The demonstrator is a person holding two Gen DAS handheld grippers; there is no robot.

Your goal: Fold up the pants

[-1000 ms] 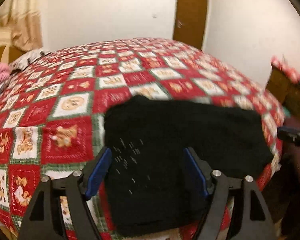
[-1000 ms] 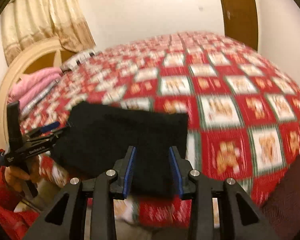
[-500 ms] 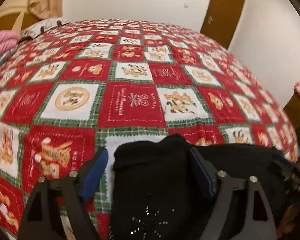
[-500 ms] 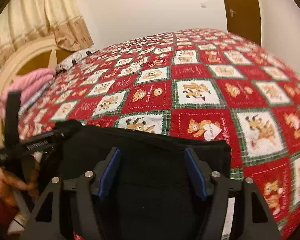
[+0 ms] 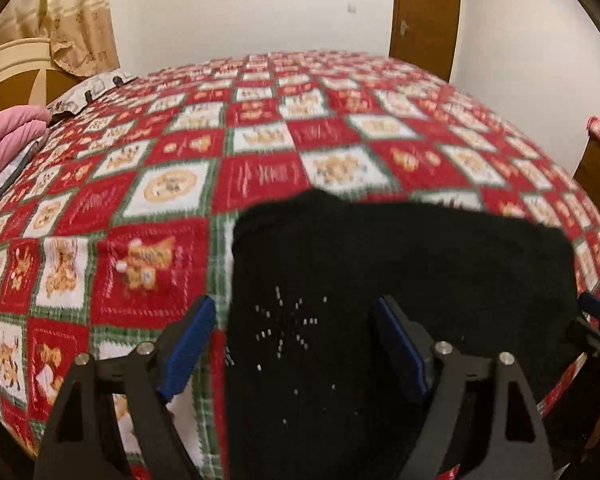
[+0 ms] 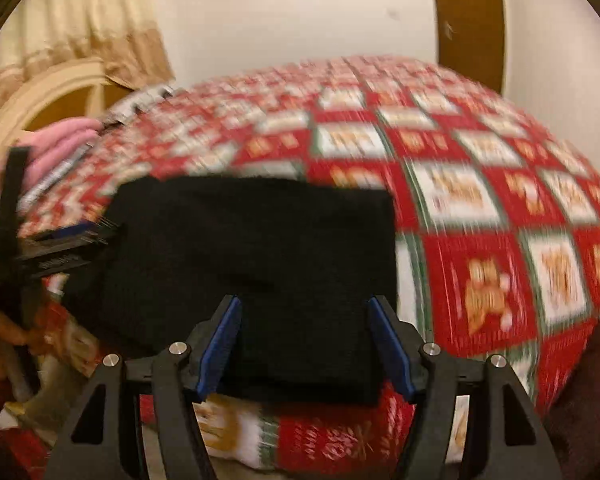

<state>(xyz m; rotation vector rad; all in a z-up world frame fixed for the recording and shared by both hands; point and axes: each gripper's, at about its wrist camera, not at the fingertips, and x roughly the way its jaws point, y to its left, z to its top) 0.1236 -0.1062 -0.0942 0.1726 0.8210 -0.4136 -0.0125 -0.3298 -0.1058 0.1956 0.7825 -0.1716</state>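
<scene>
The black pants [image 5: 400,288] lie folded into a compact rectangle near the front edge of the bed; small silver studs show on the near left part. They also show in the right wrist view [image 6: 256,256]. My left gripper [image 5: 300,344] is open and empty, raised above the fold's left part. My right gripper [image 6: 306,340] is open and empty, above the fold's front right part. The left gripper also shows in the right wrist view [image 6: 40,252] at the fold's left end. The right gripper tip shows in the left wrist view [image 5: 598,320].
The bed carries a red, white and green patchwork quilt [image 5: 260,168] with bear prints. Pink bedding [image 5: 8,140] and a cream headboard [image 5: 16,68] are at the far left. A brown door [image 5: 424,16] stands behind the bed. Both views are motion-blurred.
Both grippers have pulled back and up from the folded pants, which now lie further from the cameras. The right gripper's jaws stand wider than one second ago.
</scene>
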